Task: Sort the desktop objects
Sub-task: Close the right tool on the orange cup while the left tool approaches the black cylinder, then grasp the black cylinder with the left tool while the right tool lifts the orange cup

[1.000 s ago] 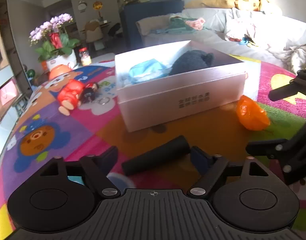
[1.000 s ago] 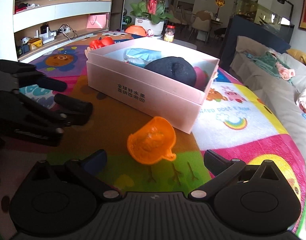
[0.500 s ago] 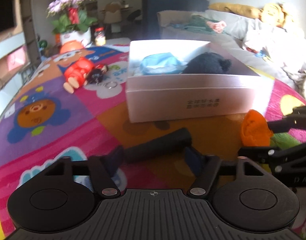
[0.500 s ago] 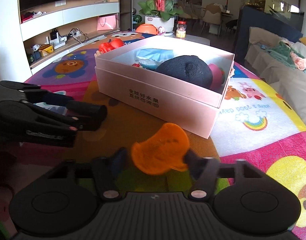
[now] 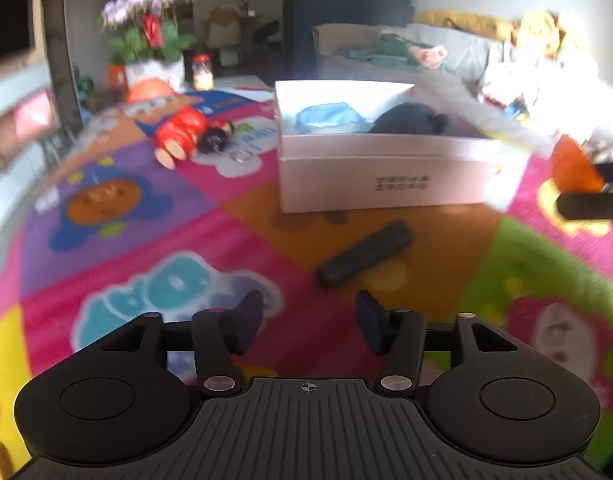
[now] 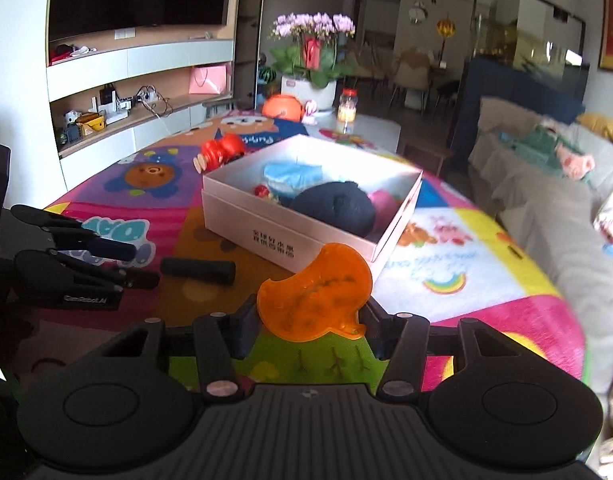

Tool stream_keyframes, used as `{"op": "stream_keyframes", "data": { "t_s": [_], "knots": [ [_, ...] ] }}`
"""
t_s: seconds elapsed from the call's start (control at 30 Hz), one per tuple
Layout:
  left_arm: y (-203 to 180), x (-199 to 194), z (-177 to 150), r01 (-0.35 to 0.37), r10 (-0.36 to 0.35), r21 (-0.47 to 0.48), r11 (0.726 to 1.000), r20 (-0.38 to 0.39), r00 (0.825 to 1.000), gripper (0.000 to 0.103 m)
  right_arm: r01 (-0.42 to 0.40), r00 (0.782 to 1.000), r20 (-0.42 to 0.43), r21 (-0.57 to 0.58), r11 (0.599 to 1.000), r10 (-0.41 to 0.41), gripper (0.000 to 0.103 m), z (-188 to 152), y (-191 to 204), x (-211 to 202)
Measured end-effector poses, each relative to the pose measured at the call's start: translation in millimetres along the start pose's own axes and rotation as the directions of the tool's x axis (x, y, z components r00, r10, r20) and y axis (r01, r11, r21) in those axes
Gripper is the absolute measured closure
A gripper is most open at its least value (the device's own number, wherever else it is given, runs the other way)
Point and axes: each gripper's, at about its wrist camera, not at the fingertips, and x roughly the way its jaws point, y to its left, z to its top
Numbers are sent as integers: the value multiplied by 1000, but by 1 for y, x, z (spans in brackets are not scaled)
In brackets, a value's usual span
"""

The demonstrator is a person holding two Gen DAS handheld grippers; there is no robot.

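My right gripper (image 6: pixel 308 316) is shut on a flat orange plastic toy (image 6: pixel 314 292) and holds it above the mat, short of the white box (image 6: pixel 266 216). In the left wrist view that gripper (image 5: pixel 586 186) and the orange toy (image 5: pixel 572 164) show at the right edge. A black cylinder (image 5: pixel 362 254) lies on the mat just beyond my left gripper (image 5: pixel 308 312), whose jaws stand partly apart with nothing between them. In the right wrist view the left gripper (image 6: pixel 140 265) is left of the black cylinder (image 6: pixel 198 270). The box (image 5: pixel 386 176) holds a blue cloth (image 5: pixel 330 118) and a dark plush (image 5: pixel 410 122).
A red doll (image 5: pixel 182 130) with a key ring lies on the colourful mat (image 5: pixel 146 240) left of the box. A flower pot (image 6: pixel 308 88), an orange bowl (image 6: pixel 284 106) and a jar (image 6: pixel 346 106) stand at the far end. A sofa (image 6: pixel 546 208) runs along the right.
The right gripper shut on the orange toy and lifted it off the mat. The left gripper's jaws narrowed and it drew back from the black cylinder, which stays on the mat.
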Motion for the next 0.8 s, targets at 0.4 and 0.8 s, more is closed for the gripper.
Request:
{"op": "stream_keyframes", "data": {
  "t_s": [0.4,0.8],
  "knots": [
    [-42,53,31,-3,2,-60,998,-28,1000,8,50,997,-66,62,997,-46,51,-39,-2,26],
    [-41,50,24,-18,17,111,994,10,1000,23,6,998,-62,95,995,0,36,-52,-3,40]
  ]
}}
